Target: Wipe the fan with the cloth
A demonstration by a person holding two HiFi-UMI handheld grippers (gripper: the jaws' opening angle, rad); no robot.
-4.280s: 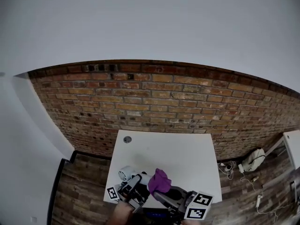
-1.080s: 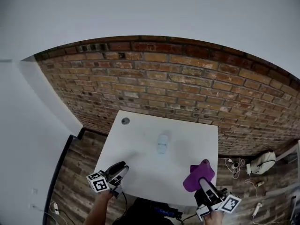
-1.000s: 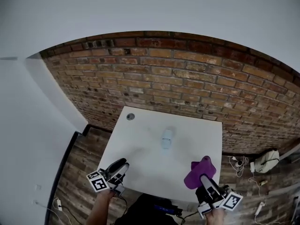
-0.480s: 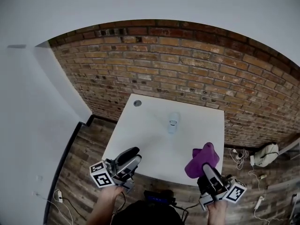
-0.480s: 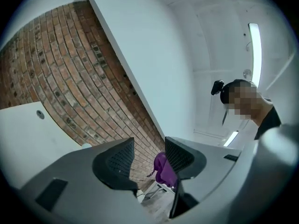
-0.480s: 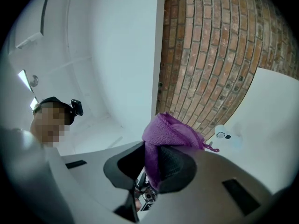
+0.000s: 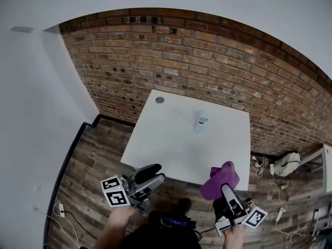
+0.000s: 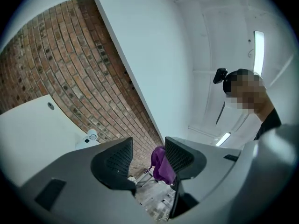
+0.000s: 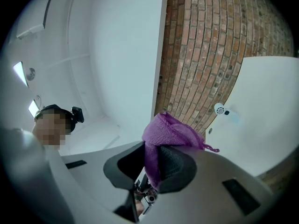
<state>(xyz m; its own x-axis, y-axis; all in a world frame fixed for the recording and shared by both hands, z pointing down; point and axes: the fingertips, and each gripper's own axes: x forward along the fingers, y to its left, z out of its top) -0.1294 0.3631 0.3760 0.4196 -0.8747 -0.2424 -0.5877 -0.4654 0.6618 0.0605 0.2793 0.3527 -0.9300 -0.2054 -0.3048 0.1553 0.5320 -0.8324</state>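
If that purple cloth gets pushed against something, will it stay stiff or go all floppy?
Probably floppy: the purple cloth bunches in soft folds above the right gripper, whose jaws are closed on it. It looks light too, since one small pinch holds the whole bundle up. A loose thread trails from one edge, so it might snag.

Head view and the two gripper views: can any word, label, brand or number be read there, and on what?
None can be read.
The left gripper and right gripper bear only square markers, no letters.
The fan is too small to show any label.
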